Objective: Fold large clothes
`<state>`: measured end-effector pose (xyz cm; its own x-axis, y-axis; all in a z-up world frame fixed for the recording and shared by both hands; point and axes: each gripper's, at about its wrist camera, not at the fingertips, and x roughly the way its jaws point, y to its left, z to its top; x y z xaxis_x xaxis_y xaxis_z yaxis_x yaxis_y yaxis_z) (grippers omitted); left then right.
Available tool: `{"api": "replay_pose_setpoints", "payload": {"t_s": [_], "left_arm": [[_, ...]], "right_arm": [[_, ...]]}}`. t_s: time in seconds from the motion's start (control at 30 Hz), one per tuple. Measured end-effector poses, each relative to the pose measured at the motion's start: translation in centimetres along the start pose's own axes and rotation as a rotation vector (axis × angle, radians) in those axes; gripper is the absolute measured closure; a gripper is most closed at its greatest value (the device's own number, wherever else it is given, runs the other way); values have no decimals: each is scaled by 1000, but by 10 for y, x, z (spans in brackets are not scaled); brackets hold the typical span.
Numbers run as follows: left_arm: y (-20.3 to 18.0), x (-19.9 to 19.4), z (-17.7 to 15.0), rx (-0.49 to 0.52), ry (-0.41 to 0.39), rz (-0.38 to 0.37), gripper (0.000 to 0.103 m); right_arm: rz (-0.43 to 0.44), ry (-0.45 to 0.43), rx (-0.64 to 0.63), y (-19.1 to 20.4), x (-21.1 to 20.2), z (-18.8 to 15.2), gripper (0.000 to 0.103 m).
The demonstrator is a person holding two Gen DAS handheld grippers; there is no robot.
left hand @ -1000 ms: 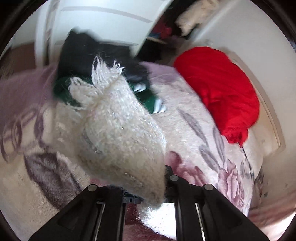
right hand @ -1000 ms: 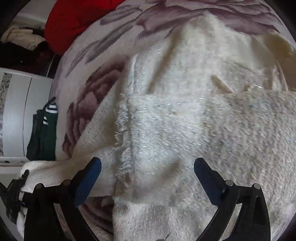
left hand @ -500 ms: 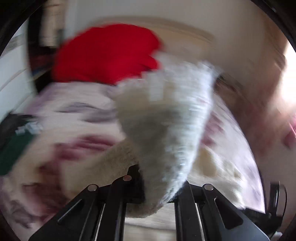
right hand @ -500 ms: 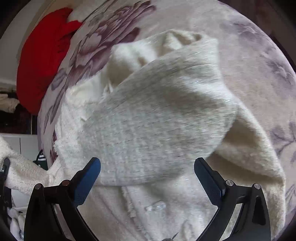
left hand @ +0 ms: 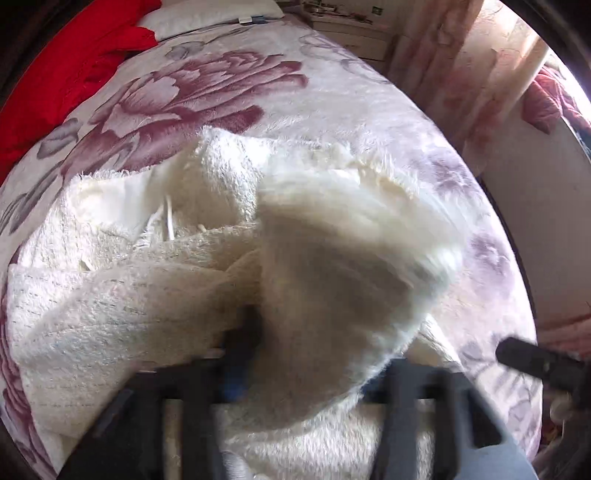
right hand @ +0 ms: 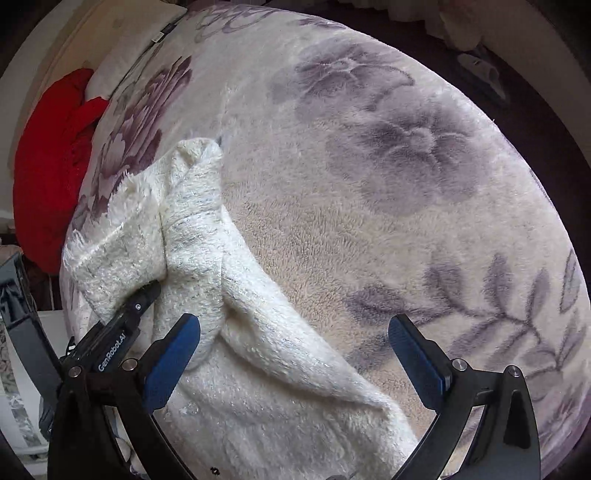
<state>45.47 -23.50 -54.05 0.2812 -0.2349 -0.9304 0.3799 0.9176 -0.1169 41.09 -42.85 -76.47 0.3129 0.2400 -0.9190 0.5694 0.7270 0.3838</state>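
Observation:
A cream fluffy garment [left hand: 155, 295] lies bunched on the floral bed blanket [left hand: 221, 92]. My left gripper [left hand: 321, 373] is blurred at the bottom of the left wrist view. Its jaws are opening, and a blurred flap of the garment [left hand: 343, 280] hangs loose between them. In the right wrist view the garment [right hand: 258, 369] runs as a folded strip from the lower left, and one left finger [right hand: 125, 317] pokes into it. My right gripper [right hand: 295, 362] stands open above the blanket [right hand: 369, 240]. Its left blue pad is next to the garment's edge, and nothing is held.
A red garment [left hand: 66, 70] is heaped at the head of the bed, beside a pale pillow [left hand: 207, 16]. Pink curtains [left hand: 454, 66] and a dresser [left hand: 351, 33] stand beyond the bed's far edge. A white cabinet [right hand: 22, 369] is at the left.
Both grippers swept across the bed. The left gripper was shut on the garment's corner and carried it over the garment. Its jaws have now spread and the flap is dropping. The right gripper stayed open.

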Motion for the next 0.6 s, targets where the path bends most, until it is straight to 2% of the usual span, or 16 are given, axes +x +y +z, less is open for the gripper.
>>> {"api": "replay_pose_setpoints", "payload": {"t_s": [0.03,0.13,0.17,0.3,0.4,0.47,0.6], "left_arm": [[4,-7,0,-2,1,-6,5],[19,-30,-10,-52,-9,-17,5],[35,-42,-17,-85,-9,-11,5],[100,-71,-37,-206,-26,111,4],[154,-80,-54,-314,-40,186,4],[187,-68,-57,-368,-22,239,4],[241,-44,-63,-436,15,340,5]], "right_arm": [[12,-4,-6,-3,-5,2,0],[37,-15,-12,0,-19,14,0],[55,-14,-3,0,-24,18,0],[170,22,32,21,-25,30,0],[231,47,-3,54,-13,44,0],[219,71,-64,77,1,52,0],[77,167,-176,107,40,50,0]]}}
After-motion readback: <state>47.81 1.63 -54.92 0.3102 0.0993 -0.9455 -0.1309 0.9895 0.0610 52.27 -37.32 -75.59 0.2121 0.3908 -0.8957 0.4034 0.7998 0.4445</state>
